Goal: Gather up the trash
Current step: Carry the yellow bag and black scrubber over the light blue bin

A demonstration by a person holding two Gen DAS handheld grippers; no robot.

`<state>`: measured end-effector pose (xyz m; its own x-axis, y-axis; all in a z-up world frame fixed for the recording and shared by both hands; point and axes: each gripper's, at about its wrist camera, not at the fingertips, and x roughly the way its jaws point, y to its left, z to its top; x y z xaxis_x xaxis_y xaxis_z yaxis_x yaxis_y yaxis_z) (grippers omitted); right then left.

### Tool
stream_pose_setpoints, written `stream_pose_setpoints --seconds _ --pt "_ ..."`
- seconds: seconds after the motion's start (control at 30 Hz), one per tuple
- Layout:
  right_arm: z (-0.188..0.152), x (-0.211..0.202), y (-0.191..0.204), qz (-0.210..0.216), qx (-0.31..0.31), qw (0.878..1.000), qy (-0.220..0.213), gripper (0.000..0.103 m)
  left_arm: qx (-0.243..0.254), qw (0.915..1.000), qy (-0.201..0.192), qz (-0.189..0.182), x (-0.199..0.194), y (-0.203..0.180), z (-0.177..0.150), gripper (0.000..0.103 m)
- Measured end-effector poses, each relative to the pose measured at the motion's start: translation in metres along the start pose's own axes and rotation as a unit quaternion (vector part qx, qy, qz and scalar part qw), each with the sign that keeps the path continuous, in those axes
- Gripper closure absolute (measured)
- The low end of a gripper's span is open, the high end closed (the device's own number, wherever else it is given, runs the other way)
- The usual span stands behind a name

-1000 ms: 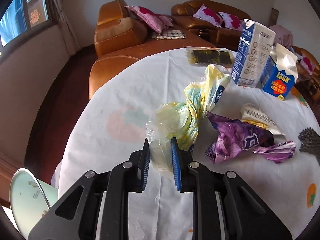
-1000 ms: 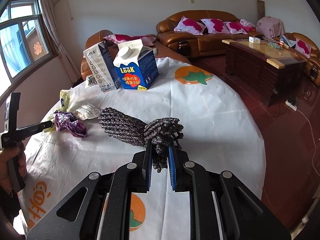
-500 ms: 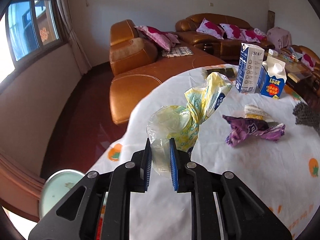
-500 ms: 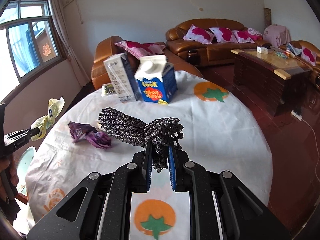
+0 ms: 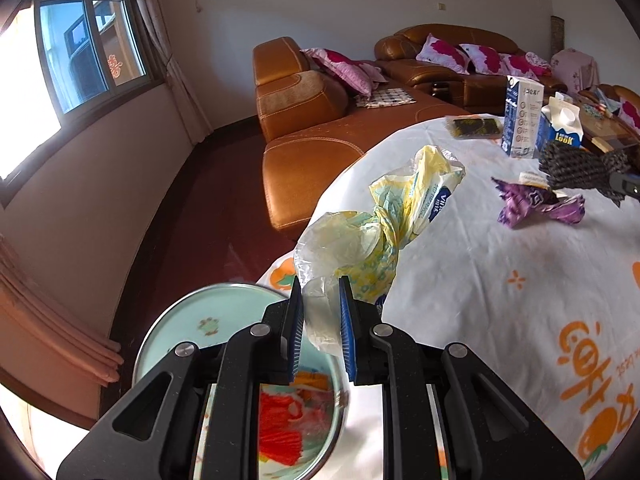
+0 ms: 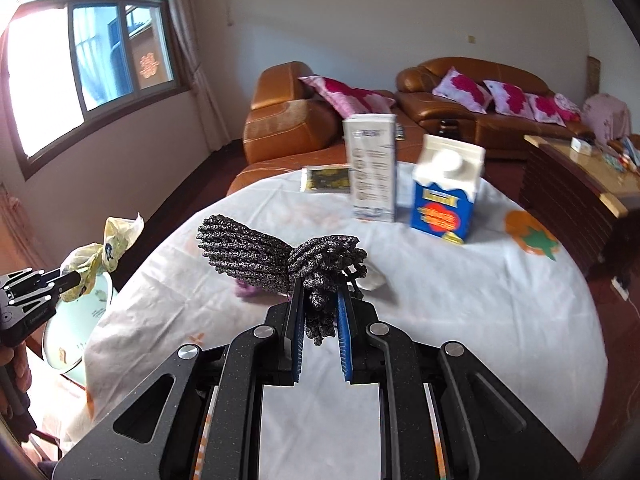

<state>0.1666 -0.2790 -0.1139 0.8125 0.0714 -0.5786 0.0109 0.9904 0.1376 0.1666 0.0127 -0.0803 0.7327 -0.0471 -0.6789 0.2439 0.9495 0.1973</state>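
Observation:
My left gripper (image 5: 319, 300) is shut on a crumpled yellow and clear plastic wrapper (image 5: 384, 216) and holds it in the air over the table's left edge, above a pale green basin (image 5: 192, 320) with red trash inside. My right gripper (image 6: 319, 300) is shut on a dark grey speckled wrapper (image 6: 256, 256) and holds it above the table. That wrapper also shows in the left wrist view (image 5: 580, 168). A purple wrapper (image 5: 536, 204) lies on the white tablecloth (image 5: 500, 300). The left gripper (image 6: 60, 280) with the yellow wrapper (image 6: 104, 252) shows in the right wrist view.
Two cartons, a tall white and blue one (image 6: 372, 168) and a blue one with a cap (image 6: 444, 192), stand at the table's far side. A flat dark packet (image 6: 326, 178) lies behind them. Brown leather sofas (image 5: 304, 120) and a wooden coffee table (image 6: 580, 176) stand beyond.
My left gripper has pulled the yellow wrapper up and back off the table to above the green basin. My right gripper has lifted the grey wrapper and swung it left.

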Motion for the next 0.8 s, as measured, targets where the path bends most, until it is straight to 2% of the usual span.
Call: stream_pose_setpoints --seconds 0.43,0.8 --pt "0.013 0.042 0.082 0.044 -0.073 0.996 0.023 0.088 -0.027 0.9983 0.025 0.044 -0.003 0.057 -0.034 0.087" --pt "0.012 0.067 0.145 0.081 -0.13 0.988 0.038 0.088 -0.028 0.9943 0.039 0.096 -0.004 0.087 -0.056 0.087"
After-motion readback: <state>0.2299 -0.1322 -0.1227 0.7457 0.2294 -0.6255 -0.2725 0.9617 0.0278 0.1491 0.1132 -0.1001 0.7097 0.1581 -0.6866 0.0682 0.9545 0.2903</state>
